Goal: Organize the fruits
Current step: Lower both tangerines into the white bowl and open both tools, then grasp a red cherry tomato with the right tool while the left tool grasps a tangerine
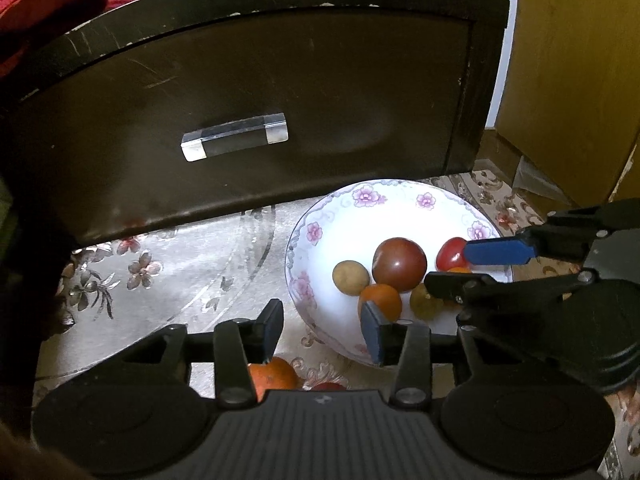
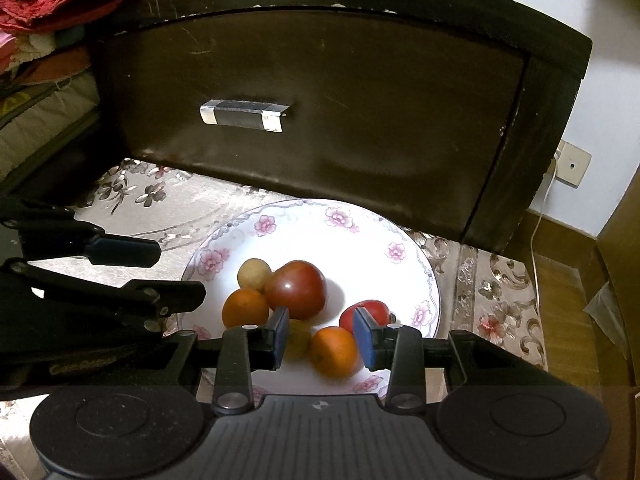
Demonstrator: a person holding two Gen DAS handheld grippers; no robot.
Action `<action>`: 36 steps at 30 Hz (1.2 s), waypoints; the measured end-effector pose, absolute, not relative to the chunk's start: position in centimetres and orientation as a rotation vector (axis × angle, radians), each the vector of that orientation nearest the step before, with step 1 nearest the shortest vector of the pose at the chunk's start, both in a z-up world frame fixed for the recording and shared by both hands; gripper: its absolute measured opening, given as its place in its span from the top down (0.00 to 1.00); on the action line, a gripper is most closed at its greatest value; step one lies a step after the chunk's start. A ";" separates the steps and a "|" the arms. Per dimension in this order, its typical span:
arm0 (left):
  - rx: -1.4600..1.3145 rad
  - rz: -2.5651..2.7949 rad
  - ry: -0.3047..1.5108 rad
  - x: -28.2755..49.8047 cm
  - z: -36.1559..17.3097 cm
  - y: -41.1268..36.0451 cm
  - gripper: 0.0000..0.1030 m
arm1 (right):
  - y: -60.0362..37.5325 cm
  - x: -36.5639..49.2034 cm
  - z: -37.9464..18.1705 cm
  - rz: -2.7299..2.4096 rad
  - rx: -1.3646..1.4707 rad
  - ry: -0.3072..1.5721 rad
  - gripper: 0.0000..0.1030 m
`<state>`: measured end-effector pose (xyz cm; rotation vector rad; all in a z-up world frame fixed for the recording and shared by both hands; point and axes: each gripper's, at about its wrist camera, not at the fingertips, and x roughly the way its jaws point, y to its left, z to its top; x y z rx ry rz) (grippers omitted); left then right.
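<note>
The dark wooden cabinet (image 1: pixel 260 120) fills the 12 o'clock half of both views, its curved drawer front scuffed and glossy, with 1 clear bar handle (image 1: pixel 235 136). Below it lies my worktop (image 1: pixel 180 272), covered in shiny silver cloth with a flower pattern. On that sits the round white plate (image 2: pixel 304 232), glazed and rimmed with pink blossoms. Inside it, the smooth dark-red tomato (image 2: pixel 296 290) sits near the middle, a matte tan fruit (image 2: pixel 253 274) touching it at 10 o'clock, an orange (image 2: pixel 245 309) at 8 o'clock.

My left tool (image 1: pixel 320 330) is open with nothing between its blue pads. My right tool (image 2: pixel 321 338) is open too, with a second orange (image 2: pixel 334 352) lying blurred between its pads, not gripped.

Only the left view shows another orange (image 1: pixel 274 374) on the cloth outside the plate. Only the right view shows the wall socket (image 2: pixel 573 166).
</note>
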<state>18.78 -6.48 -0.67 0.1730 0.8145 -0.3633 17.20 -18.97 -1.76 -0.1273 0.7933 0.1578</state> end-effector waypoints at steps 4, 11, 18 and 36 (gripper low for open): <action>0.194 -0.366 0.816 18.4 -0.5 -6.3 0.51 | -18.8 17.0 -1.6 0.160 -0.124 0.787 0.68; 0.216 -0.363 0.825 17.2 0.1 -5.0 0.50 | -18.4 16.4 -1.1 0.174 -0.123 0.778 0.68; 0.264 -0.364 0.875 15.8 -0.7 -3.1 0.50 | -17.6 15.3 -0.6 0.223 -0.116 0.786 0.68; 0.215 -0.372 0.901 16.0 -1.5 0.9 0.50 | -12.7 13.7 -3.1 0.458 -0.142 0.893 0.68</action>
